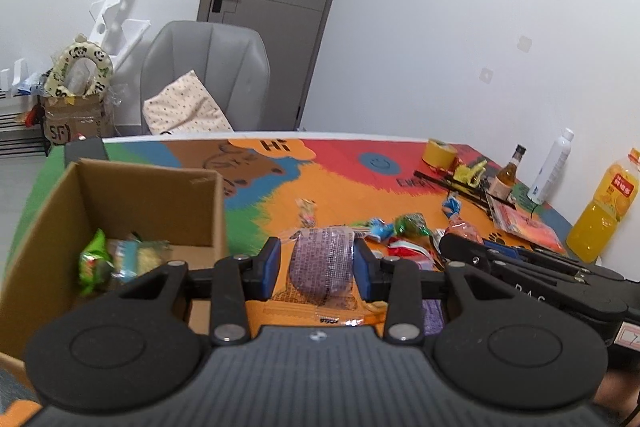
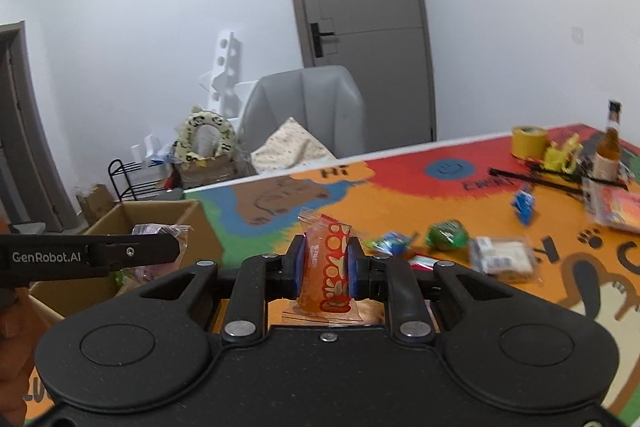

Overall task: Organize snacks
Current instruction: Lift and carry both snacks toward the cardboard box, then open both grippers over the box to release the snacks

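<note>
My left gripper (image 1: 316, 263) is shut on a purple snack packet (image 1: 322, 263), held above the table just right of the open cardboard box (image 1: 152, 187). The box holds a green packet (image 1: 94, 263) and a pale packet (image 1: 138, 257). My right gripper (image 2: 326, 263) is shut on an orange-red snack packet (image 2: 328, 263) above the table. In the right wrist view the left gripper (image 2: 178, 249) reaches in from the left with the purple packet (image 2: 160, 231) over the box (image 2: 160, 215). Loose snacks (image 1: 400, 231) lie scattered on the colourful table mat (image 1: 340, 183).
A yellow tape roll (image 1: 439, 155), a brown bottle (image 1: 506, 175), a white bottle (image 1: 550, 167) and an orange juice bottle (image 1: 604, 211) stand at the table's far right. A grey chair (image 1: 208, 75) with a cushion stands behind the table. A white packet (image 2: 502, 259) lies right of my right gripper.
</note>
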A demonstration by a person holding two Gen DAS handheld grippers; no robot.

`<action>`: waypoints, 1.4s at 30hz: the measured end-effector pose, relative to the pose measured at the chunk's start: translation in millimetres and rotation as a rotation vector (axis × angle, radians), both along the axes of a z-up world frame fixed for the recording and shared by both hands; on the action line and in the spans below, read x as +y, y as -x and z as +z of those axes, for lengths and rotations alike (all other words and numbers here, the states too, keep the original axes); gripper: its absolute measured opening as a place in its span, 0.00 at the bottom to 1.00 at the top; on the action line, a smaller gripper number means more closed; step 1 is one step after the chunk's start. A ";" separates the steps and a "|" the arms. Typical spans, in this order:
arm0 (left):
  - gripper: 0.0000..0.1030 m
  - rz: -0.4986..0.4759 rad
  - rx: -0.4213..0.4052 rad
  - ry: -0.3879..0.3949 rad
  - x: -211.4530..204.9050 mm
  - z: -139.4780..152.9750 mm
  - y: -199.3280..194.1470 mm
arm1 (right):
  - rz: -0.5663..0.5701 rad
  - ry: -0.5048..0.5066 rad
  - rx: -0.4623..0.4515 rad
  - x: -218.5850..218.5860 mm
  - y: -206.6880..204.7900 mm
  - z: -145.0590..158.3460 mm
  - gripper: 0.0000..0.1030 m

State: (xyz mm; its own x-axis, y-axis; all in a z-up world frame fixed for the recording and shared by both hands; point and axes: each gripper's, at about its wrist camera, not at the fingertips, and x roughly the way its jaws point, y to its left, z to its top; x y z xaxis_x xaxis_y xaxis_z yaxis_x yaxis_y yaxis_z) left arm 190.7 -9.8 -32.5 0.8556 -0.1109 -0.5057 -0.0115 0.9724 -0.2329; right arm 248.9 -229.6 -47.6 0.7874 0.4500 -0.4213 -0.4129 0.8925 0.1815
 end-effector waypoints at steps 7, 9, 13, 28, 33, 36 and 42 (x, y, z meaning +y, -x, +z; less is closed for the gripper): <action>0.36 0.041 -0.003 -0.015 33.5 7.6 4.5 | 0.065 -0.028 -0.022 30.1 1.7 11.6 0.19; 0.36 0.061 0.006 -0.014 44.3 7.5 4.4 | 0.085 -0.036 -0.028 38.1 0.9 14.8 0.19; 0.36 0.096 0.003 -0.001 68.5 8.8 7.0 | 0.126 -0.031 -0.041 57.0 -0.6 23.7 0.19; 0.39 0.197 0.049 0.024 125.1 -3.9 10.3 | 0.248 0.001 -0.028 126.5 0.5 22.8 0.19; 0.45 0.204 0.038 0.038 134.9 -1.5 14.8 | 0.263 0.013 -0.019 144.9 -0.8 21.2 0.19; 0.54 0.209 0.027 0.048 139.0 -0.3 18.2 | 0.260 0.015 -0.029 153.2 -2.4 23.0 0.19; 0.70 0.228 0.034 0.068 144.9 -1.4 18.3 | 0.243 0.005 -0.070 158.8 -6.3 30.0 0.38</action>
